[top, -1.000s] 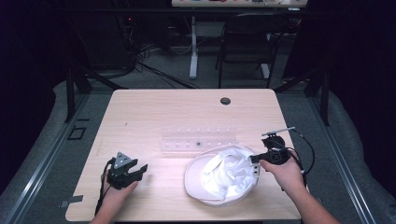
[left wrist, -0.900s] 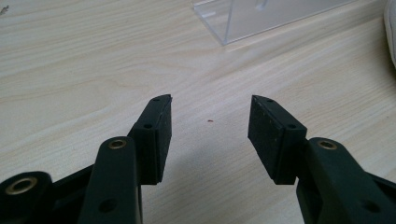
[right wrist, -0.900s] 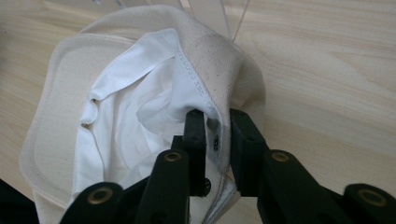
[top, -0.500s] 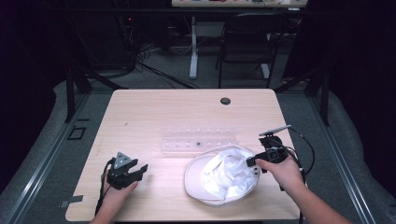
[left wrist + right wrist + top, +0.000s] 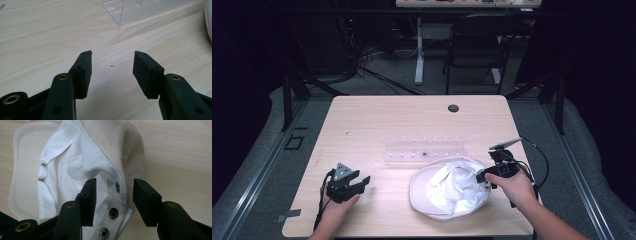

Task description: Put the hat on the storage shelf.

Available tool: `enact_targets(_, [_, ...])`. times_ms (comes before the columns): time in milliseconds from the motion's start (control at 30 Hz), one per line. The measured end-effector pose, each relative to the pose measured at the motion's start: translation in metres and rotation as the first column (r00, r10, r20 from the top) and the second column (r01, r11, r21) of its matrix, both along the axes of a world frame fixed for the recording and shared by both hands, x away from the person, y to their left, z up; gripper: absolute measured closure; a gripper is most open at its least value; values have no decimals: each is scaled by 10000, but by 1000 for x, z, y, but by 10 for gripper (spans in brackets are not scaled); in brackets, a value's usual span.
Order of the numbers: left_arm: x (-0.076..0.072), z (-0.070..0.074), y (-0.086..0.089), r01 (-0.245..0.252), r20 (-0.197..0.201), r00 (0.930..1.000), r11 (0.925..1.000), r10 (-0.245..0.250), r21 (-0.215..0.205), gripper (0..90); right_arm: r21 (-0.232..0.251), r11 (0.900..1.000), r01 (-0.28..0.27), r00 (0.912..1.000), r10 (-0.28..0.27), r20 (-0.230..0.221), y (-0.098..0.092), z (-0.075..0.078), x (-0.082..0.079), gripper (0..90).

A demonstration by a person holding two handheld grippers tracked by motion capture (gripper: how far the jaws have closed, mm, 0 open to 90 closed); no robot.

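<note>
A white cap [image 5: 452,192] lies upside down on the wooden table [image 5: 377,120], its lining facing up. My right gripper [image 5: 482,176] sits at the cap's right rim. In the right gripper view its jaws [image 5: 113,195] have just been opening and stand open. The cap's snap strap [image 5: 113,212] lies between the pads, which do not press on it. My left gripper [image 5: 362,182] rests low at the table's front left, open, with bare wood between its jaws [image 5: 112,67].
A clear plastic holder [image 5: 424,150] lies across the table's middle, just behind the cap, and its corner [image 5: 140,10] shows ahead of the left gripper. A round cable hole [image 5: 453,108] sits near the far edge. A chair [image 5: 477,40] stands beyond the table.
The right hand has shifted slightly toward the near edge at the cap's rim. The cap, the holder and the left gripper lie as before.
</note>
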State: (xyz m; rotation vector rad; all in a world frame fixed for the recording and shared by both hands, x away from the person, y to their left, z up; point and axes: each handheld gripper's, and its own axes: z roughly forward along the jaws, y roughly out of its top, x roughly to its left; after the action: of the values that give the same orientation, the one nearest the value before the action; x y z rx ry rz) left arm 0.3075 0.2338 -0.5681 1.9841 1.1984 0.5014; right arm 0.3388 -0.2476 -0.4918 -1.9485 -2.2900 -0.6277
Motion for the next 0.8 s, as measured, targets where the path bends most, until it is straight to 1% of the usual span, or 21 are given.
enact_targets(67, [0, 0, 0, 21, 2, 10000, 10000, -21, 37, 497, 66, 9997, 236, 9997, -236, 9, -3, -1, 0, 542])
enact_targets(100, [0, 0, 0, 22, 4, 10000, 10000, -22, 38, 497, 207, 9995, 225, 9997, -224, -73, -5, -2, 0, 542])
enact_targets(167, [0, 0, 0, 21, 9, 10000, 10000, -21, 32, 497, 251, 9993, 284, 9995, -280, -156, -6, -3, 1, 543])
enact_targets(200, [0, 0, 0, 15, 5, 10000, 10000, -15, 49, 497, 285, 9993, 230, 9994, -223, -260, -7, -4, 1, 549])
enact_targets(233, [0, 0, 0, -16, 3, 10000, 10000, 16, 28, 498, 448, 9979, 475, 9985, -461, -309, -4, -7, 0, 565])
enact_targets(267, [0, 0, 0, -18, 7, 10000, 10000, 18, 30, 497, 421, 9987, 286, 9986, -267, -458, -4, -6, 0, 581])
enact_targets(333, [0, 0, 0, 5, 3, 10000, 10000, -5, 57, 497, 628, 9977, 244, 9981, -207, -579, -2, -7, 1, 620])
enact_targets(367, [0, 0, 0, -11, 5, 10000, 10000, 11, 29, 497, 670, 9971, 368, 9978, -330, -576, 0, -7, 1, 640])
enact_targets(400, [0, 0, 0, -11, 5, 10000, 10000, 11, 29, 498, 512, 9984, 241, 9977, -208, -653, 0, -7, 1, 664])
enact_targets(433, [0, 0, 0, -19, 15, 10000, 10000, 19, 27, 498, 501, 9982, 318, 9976, -286, -637, 2, -7, 1, 680])
enact_targets(500, [0, 0, 0, 19, 22, 10000, 10000, -19, 22, 498, 481, 9986, 213, 9971, -177, -742, 1, -7, 1, 717])
enact_targets(533, [0, 0, 0, -17, 18, 10000, 10000, 17, -1, 497, 483, 9984, 297, 9970, -262, -722, 2, -7, 1, 727])
enact_targets(567, [0, 0, 0, -16, 17, 10000, 10000, 16, -2, 497, 375, 9993, 4, 9965, 27, -838, -1, -5, 2, 736])
enact_targets(600, [0, 0, 0, -16, 11, 10000, 10000, 16, 0, 498, 406, 9989, 229, 9972, -199, -716, 1, -5, 1, 743])
enact_targets(667, [0, 0, 0, 12, 26, 10000, 10000, -12, 21, 498, 349, 9993, 92, 9977, -68, -668, 1, -2, 1, 754])
enact_targets(700, [0, 0, 0, -1, 31, 10000, 10000, 1, 22, 497, 211, 9998, 57, 9980, -43, -623, 2, 0, 1, 760])
enact_targets(767, [0, 0, 0, -20, 25, 10000, 10000, 20, 4, 498, 88, 9999, 92, 9987, -87, -505, 4, 3, 1, 773])
enact_targets(800, [0, 0, 0, -24, 24, 10000, 10000, 24, 9, 498, -20, 9999, -99, 9985, 97, -547, 4, 5, 2, 780])
